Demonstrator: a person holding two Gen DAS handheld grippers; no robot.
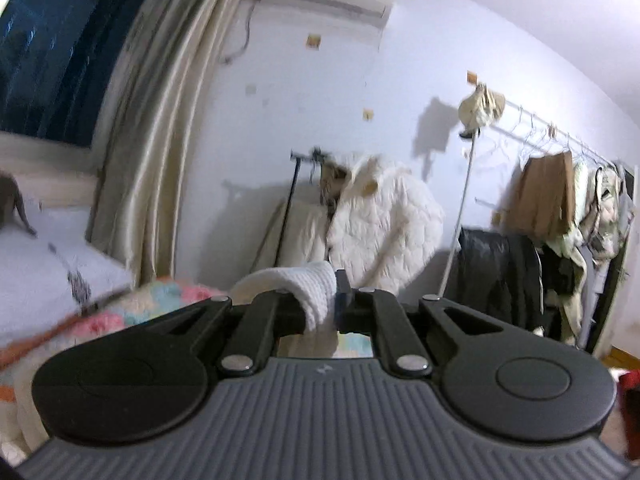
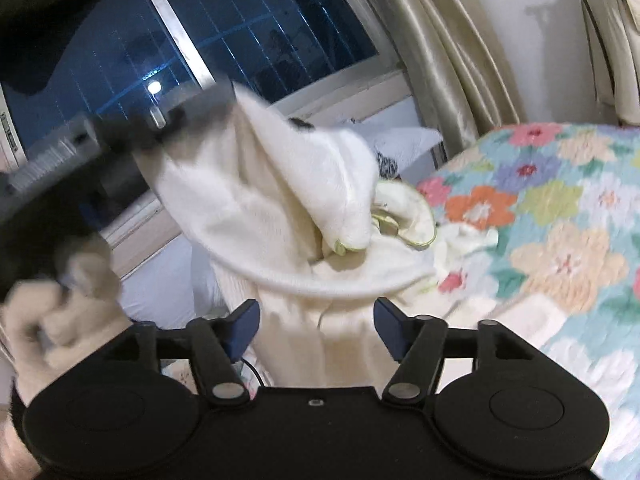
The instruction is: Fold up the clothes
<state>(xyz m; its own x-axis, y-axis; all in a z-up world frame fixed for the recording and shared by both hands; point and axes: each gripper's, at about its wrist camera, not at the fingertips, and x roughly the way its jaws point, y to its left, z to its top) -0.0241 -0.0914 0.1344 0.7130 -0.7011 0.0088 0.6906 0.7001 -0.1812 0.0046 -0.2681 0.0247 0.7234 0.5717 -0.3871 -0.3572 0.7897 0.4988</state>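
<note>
Left gripper (image 1: 334, 300) pinching a fold of the white knit garment (image 1: 316, 288), lifting it above the floral quilt (image 2: 540, 216), right gripper (image 2: 316, 328) standing wide around the hanging cloth without pressing it, gloved hand (image 2: 60, 312) blurring at left, one curtain (image 1: 152, 140) and one clothes rack (image 1: 560, 140) behind

The left hand-held gripper (image 1: 335, 300) has a ribbed grey body, 2 round black discs, black linkage arms pinned by silver rivets and a small pale mark just above the ribs. The right hand-held gripper (image 2: 316, 326) has a smooth black body with the same discs and rivets, and blue pads (image 2: 240, 326) on its fingers. Left of it, a hand (image 2: 48, 320) wears a pale knitted glove.
</note>
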